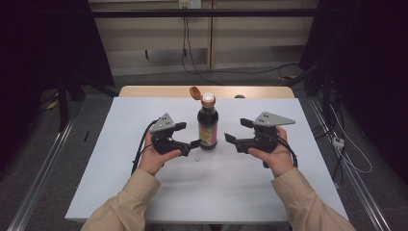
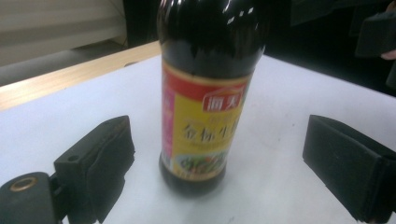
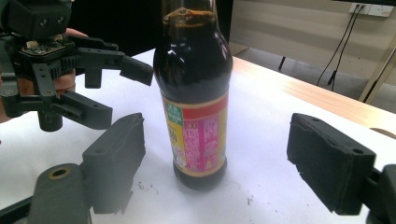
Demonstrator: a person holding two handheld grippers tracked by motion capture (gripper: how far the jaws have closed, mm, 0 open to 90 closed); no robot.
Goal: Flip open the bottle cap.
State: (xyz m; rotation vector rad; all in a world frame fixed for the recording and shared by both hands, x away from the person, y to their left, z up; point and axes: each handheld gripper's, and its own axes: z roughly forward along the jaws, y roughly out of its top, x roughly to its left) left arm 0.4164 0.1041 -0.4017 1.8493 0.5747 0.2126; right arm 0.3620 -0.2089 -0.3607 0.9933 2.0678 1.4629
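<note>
A dark sauce bottle [image 1: 208, 126] with a yellow and red label stands upright mid-table, its orange flip cap [image 1: 195, 92] hinged open. My left gripper [image 1: 187, 135] is open just left of the bottle, its jaws pointing at it. My right gripper [image 1: 238, 130] is open just right of it. In the left gripper view the bottle [image 2: 205, 93] stands between the two pads [image 2: 107, 158] without touching them. In the right gripper view the bottle [image 3: 196, 93] sits between the pads [image 3: 327, 158] with gaps on both sides, and the left gripper [image 3: 116, 88] shows beyond it.
The white table cover [image 1: 144, 187] lies over a wooden tabletop [image 1: 154, 91] that shows at the far edge. Small dark crumbs [image 3: 149, 187] lie by the bottle's base. Cables [image 1: 192, 57] run along the floor and back wall. Metal rails [image 1: 43, 173] flank the table.
</note>
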